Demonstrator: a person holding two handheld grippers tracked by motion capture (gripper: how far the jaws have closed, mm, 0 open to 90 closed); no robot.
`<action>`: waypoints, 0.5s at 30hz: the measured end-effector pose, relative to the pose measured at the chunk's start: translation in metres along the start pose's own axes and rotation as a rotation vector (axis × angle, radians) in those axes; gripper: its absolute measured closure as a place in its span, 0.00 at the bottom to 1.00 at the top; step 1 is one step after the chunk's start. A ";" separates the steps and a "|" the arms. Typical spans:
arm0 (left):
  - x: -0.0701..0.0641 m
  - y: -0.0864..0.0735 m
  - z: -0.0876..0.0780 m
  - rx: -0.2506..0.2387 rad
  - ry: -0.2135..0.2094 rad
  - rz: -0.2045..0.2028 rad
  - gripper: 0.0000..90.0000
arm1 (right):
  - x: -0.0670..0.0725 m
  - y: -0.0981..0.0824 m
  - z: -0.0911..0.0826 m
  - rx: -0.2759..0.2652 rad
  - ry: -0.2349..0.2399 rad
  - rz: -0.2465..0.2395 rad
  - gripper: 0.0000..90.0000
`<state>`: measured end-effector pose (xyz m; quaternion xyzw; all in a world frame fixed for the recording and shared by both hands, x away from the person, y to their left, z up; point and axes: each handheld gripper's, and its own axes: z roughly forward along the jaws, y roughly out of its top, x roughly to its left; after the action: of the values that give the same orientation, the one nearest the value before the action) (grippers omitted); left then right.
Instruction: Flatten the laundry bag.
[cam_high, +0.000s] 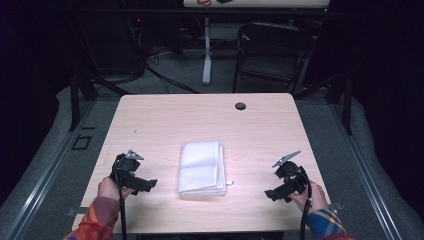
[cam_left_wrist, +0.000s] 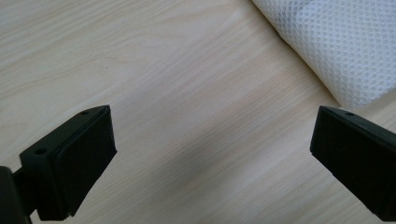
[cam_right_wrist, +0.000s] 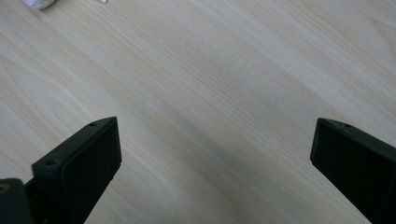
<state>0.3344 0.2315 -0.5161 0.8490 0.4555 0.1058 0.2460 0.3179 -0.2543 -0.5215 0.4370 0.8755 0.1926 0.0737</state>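
A folded white towel lies near the middle of the light wooden table; its waffle weave fills the top right corner of the left gripper view. My left gripper is held low to the towel's left, pointing toward it, jaws wide open over bare wood. My right gripper hovers to the towel's right, also open with nothing between its jaws. A corner of the towel peeks in at the top left of the right gripper view.
A small dark round grommet sits in the table near its far edge. Beyond the table stand a black folding chair and a white table leg on grey carpet. Black frame posts flank the table.
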 end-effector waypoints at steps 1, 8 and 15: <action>-0.001 0.000 0.000 -0.001 0.001 -0.001 0.00 | 0.000 0.000 -0.001 0.005 -0.006 -0.006 0.02; -0.002 0.001 -0.001 -0.005 -0.010 0.003 0.00 | 0.004 0.001 -0.002 -0.001 -0.009 -0.019 0.02; -0.004 0.003 -0.002 -0.013 -0.016 0.011 0.00 | 0.006 0.003 -0.002 0.005 -0.016 -0.031 0.02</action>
<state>0.3330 0.2276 -0.5126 0.8508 0.4481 0.1034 0.2543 0.3155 -0.2481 -0.5183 0.4251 0.8820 0.1858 0.0823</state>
